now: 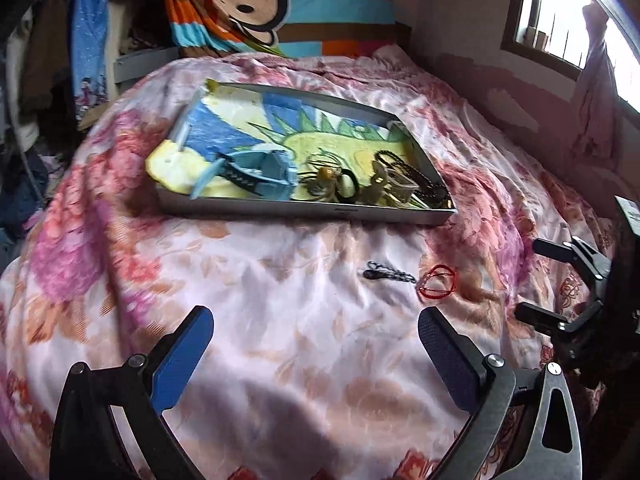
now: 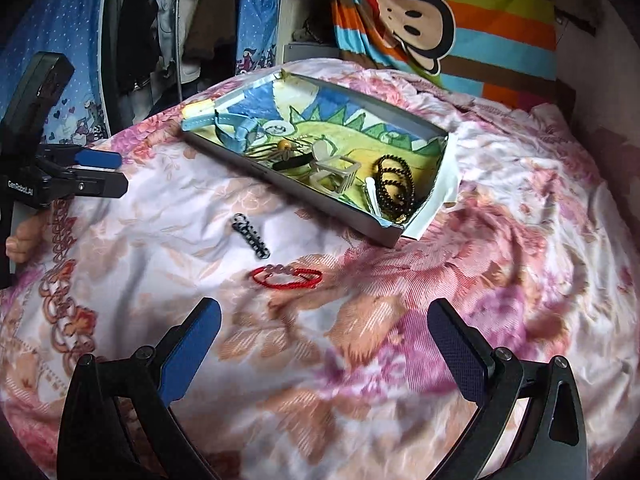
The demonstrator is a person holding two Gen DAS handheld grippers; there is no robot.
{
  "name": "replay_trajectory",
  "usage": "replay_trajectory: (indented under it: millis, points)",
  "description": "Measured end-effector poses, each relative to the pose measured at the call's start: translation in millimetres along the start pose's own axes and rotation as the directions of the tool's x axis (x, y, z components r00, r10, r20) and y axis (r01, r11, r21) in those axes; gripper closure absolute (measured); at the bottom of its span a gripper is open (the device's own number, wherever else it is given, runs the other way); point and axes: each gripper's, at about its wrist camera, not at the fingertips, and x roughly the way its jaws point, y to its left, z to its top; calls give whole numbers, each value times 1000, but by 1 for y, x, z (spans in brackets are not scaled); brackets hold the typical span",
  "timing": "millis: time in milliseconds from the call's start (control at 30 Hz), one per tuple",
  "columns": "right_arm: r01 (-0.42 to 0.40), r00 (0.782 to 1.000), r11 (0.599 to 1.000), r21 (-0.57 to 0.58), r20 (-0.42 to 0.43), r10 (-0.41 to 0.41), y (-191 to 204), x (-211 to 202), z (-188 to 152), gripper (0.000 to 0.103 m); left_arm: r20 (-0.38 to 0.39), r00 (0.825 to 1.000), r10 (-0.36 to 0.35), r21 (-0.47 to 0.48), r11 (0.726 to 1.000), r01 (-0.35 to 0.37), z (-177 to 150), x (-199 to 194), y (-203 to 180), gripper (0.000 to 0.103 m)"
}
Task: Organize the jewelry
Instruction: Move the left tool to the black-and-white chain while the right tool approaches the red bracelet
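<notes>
A grey tray (image 1: 304, 210) (image 2: 280, 184) lined with a cartoon cloth sits on the floral bedspread. It holds a blue watch (image 1: 256, 176) (image 2: 236, 128), a black bead necklace (image 2: 394, 184), a clear clip (image 2: 338, 172) and other pieces. A black chain piece (image 1: 390, 274) (image 2: 251, 236) and a red string bracelet (image 1: 436, 282) (image 2: 286, 276) lie loose on the bedspread in front of the tray. My left gripper (image 1: 316, 340) is open and empty, below and left of the black chain. My right gripper (image 2: 324, 332) is open and empty, just below the red bracelet.
A striped monkey-print pillow (image 1: 280, 0) (image 2: 440, 20) stands behind the tray. Hanging clothes (image 2: 160, 20) are at the far left, a window (image 1: 560, 12) at the right. Each gripper shows in the other's view, the right one (image 1: 532, 280) and the left one (image 2: 116, 172).
</notes>
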Motion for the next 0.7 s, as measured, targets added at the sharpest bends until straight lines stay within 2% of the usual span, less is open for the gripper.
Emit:
replay_trajectory:
  millis: [167,267,333,400,467,533,700]
  points:
    - [-16,1000,999,32,-11,17,-4,16,1,2,-28,991,-130,14,991,130,13,25,-4,2]
    - [-43,999,999,20,-22,43,0,25,0,8,-36,981,-190,31,981,191,17,33,-10,17]
    - [-72,997,997,-1,-36,72,7,32,0,21,-44,972,-231,49,971,233,20,39,-13,25]
    - [-95,994,995,-18,-54,93,11,38,1,25,-56,957,-285,69,955,288,22,48,-17,34]
    - [-118,991,993,-28,-70,116,15,46,1,26,-64,946,-317,88,943,322,24,55,-20,35]
    - [-135,988,991,-25,-83,133,16,51,1,33,-75,939,-336,112,933,343,28,61,-22,35]
    - [-144,984,990,-3,-104,143,13,62,1,41,-105,939,-328,152,927,342,33,79,-23,38]
